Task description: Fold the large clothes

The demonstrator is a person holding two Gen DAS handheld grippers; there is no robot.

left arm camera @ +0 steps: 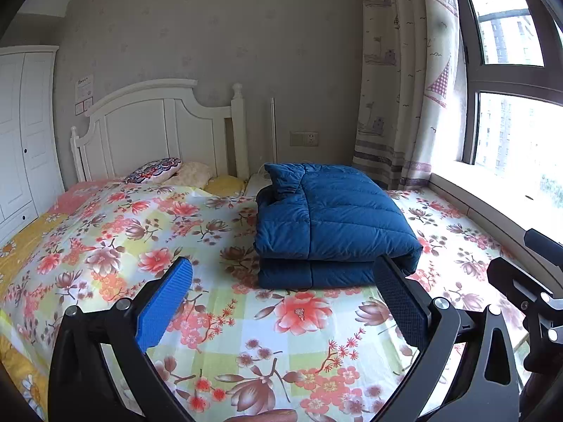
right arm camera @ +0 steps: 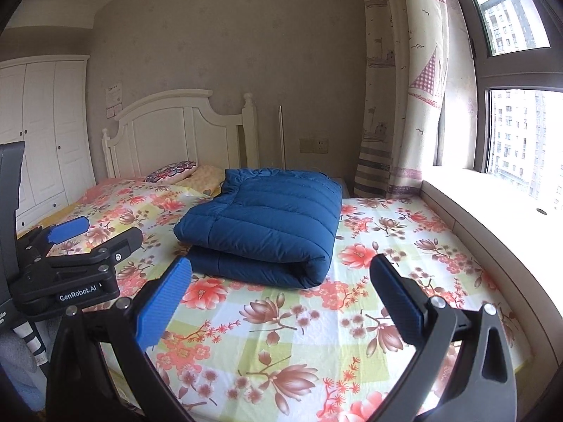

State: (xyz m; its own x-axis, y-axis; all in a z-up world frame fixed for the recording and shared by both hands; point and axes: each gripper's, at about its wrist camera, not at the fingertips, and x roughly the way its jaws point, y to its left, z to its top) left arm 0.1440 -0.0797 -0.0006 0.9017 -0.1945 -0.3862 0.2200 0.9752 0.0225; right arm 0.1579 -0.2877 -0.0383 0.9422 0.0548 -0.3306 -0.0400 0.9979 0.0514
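Beyond the spread fingers of the left gripper (left arm camera: 281, 299), a blue quilted jacket (left arm camera: 330, 225) lies folded into a thick, squarish bundle on the bed (left arm camera: 105, 246), whose sheet is printed with pink and brown flowers. The bundle sits just past the tip of that gripper's dark finger (left arm camera: 401, 302) and well clear of the blue-padded one (left arm camera: 165, 306); neither touches it, and nothing is held between them.

From the right wrist view, the right gripper (right arm camera: 281, 299) is likewise wide open and empty, hovering over the sheet with the folded jacket ahead of and between its fingertips, slightly toward the blue one. The left gripper appears off to the side of that blue finger (its body carries a "GenRobot.AI" label), low over the bed's near edge.

Farther beyond the jacket are a patterned pillow (left arm camera: 155, 170) and a white headboard (left arm camera: 158, 130). A curtain (left arm camera: 404, 70) and a window (left arm camera: 520, 130) stand on the dark-finger side.
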